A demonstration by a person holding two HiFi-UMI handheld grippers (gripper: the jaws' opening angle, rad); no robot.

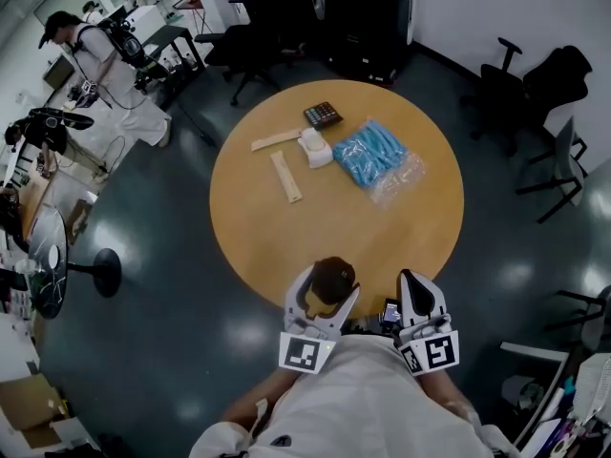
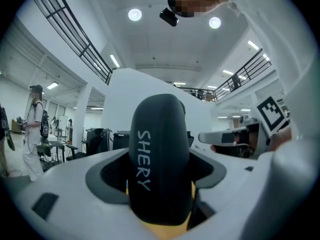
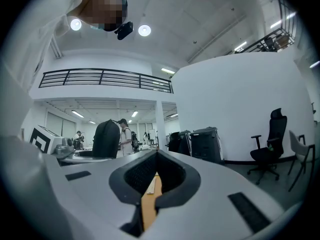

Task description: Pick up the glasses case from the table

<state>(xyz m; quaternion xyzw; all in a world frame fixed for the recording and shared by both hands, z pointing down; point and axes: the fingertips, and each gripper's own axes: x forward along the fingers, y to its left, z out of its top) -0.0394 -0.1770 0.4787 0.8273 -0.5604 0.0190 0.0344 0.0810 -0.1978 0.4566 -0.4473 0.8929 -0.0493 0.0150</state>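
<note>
Office chairs and a glossy grey floor ring a round table [image 1: 286,246] with a smooth, light wood top. At its near rim the left gripper [image 1: 325,297] is clamped on the glasses case [image 2: 159,159], one white jaw pressed against each long side. The case is a dark, matte, rounded shell with a blunt domed end that stands up well beyond the fingertips. White letters reading SHERY run along its face. The inner pads [image 2: 111,176] that meet it are dark and finely textured, set in smooth white plastic. A sliver of the tabletop shows below the case, but no view shows whether the case is clear of the wood.

Just to the right of that tool, the right gripper [image 3: 152,186] holds nothing. Its jaws are drawn together, leaving only a thin slit through which the wood shows. Each tool carries a white cube with black square markers at its rear, close to the person's pale sleeves.

Well ahead of both tools, on the far half of the table, lie two flat pale strips [image 1: 285,176], one lengthwise and one crosswise. Beside them are a small white block [image 1: 314,148] and a dark calculator [image 1: 323,114]. Further right sits a crinkled clear bag [image 1: 374,153] of bright blue items. Far to the left of the left gripper, a person in white [image 1: 103,65] stands among desks.
</note>
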